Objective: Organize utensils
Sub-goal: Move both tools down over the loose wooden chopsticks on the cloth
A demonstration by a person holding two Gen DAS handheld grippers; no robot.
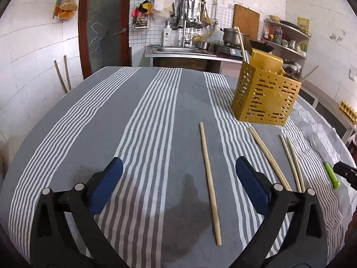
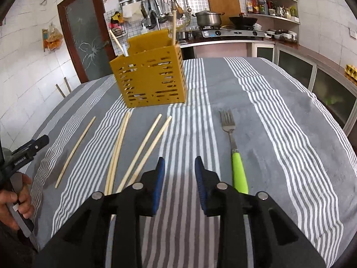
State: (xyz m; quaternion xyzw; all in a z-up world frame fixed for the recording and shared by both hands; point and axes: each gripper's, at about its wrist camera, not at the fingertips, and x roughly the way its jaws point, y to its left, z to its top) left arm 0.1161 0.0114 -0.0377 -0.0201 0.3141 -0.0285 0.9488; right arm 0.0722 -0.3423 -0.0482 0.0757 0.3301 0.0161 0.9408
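Left gripper point(image 1: 178, 167) gaping, right gripper point(image 2: 179, 163) ajar, both empty, over 5 chopsticks point(image 1: 210, 182), fork point(image 2: 233, 147), yellow holder point(image 2: 148, 78).

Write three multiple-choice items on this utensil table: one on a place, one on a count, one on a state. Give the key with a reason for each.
1. Where does the fork lie in the right wrist view?
A. Inside the yellow holder
B. On the cloth, right of the chopsticks
C. On the stove

2. How many loose chopsticks lie on the striped cloth?
A. Two
B. Five
C. Eight

3. How does the left gripper stand?
A. Wide open, empty
B. Shut on a chopstick
C. Shut on the fork

Key: 1 B, its green handle rests on the cloth beside the right gripper. 2 B, a single chopstick and two pairs. 3 A, a chopstick lies between its spread fingers, untouched.
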